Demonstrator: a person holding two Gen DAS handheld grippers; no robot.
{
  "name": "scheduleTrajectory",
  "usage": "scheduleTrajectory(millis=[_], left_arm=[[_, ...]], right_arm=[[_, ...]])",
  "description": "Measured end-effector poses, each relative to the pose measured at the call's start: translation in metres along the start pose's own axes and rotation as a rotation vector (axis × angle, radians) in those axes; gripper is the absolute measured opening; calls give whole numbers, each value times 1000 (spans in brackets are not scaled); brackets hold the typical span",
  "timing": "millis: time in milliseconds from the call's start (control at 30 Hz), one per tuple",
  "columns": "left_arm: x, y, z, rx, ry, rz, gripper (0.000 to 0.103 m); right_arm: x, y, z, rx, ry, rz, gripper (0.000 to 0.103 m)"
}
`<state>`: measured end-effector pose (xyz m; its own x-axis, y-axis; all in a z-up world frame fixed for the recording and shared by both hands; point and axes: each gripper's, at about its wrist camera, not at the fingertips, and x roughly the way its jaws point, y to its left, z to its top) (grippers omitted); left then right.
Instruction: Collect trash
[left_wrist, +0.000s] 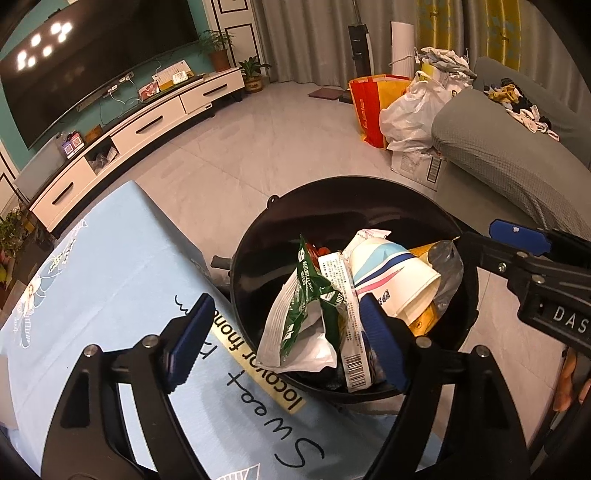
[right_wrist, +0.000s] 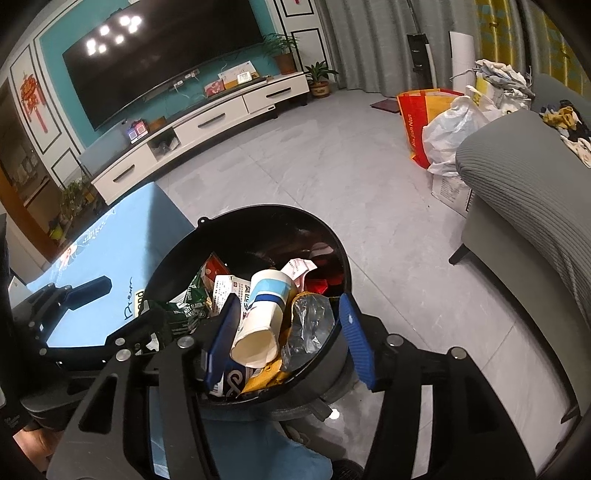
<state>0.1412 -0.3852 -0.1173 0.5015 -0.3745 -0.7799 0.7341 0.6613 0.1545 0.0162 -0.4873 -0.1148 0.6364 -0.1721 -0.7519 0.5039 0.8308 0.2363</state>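
Both your grippers hover over the round black plastic trash bin (left_wrist: 258, 236), which stands on the floor against the edge of the table with the light blue printed cloth (left_wrist: 110, 280). Your left gripper (left_wrist: 288, 343) has its blue-padded jaws spread wide and grips nothing; the green and white foil snack wrapper (left_wrist: 303, 314) lies loose in the bin below it, with the white barcoded packet (left_wrist: 347, 332) alongside. Your right gripper (right_wrist: 291, 339) is also released: its jaws straddle the crushed white paper cup with blue stripes (right_wrist: 264, 314) and the crumpled clear plastic film (right_wrist: 310, 325), but neither pad seems to press on them.

The trash is in, yet the pile stands high near the rim on your side. The yellow wrapper (right_wrist: 266, 376) looks as if it is leaning on the near rim, so pulling the right gripper back low could hook it or the cup and drag them out onto the grey tiled floor (right_wrist: 332, 166). Lift clear first. A knock on the rim could also tip the bin, since it looks light
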Motion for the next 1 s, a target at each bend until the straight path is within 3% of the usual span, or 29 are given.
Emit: scheduleTrajectory(millis=[133,267,333,467,1000], left_arm=[[-6,2,0,-6,-9,6,84],[-15,3,-2,-14,-18,11,86],[-19,4,-2,-17,-25,15,93],[-31,8,-2,-28,-39,15,94],[-95,26,-10,-69,-111,12,100]], right_arm=[[-6,2,0,3,-5,-1,58],[-15,3,-1,6,-15,-6,66],[-18,3,-1,10,-16,-4,70],[-29,5,-3,17,-24,-1,82],[-72,23,-10,0,-36,-6,100]])
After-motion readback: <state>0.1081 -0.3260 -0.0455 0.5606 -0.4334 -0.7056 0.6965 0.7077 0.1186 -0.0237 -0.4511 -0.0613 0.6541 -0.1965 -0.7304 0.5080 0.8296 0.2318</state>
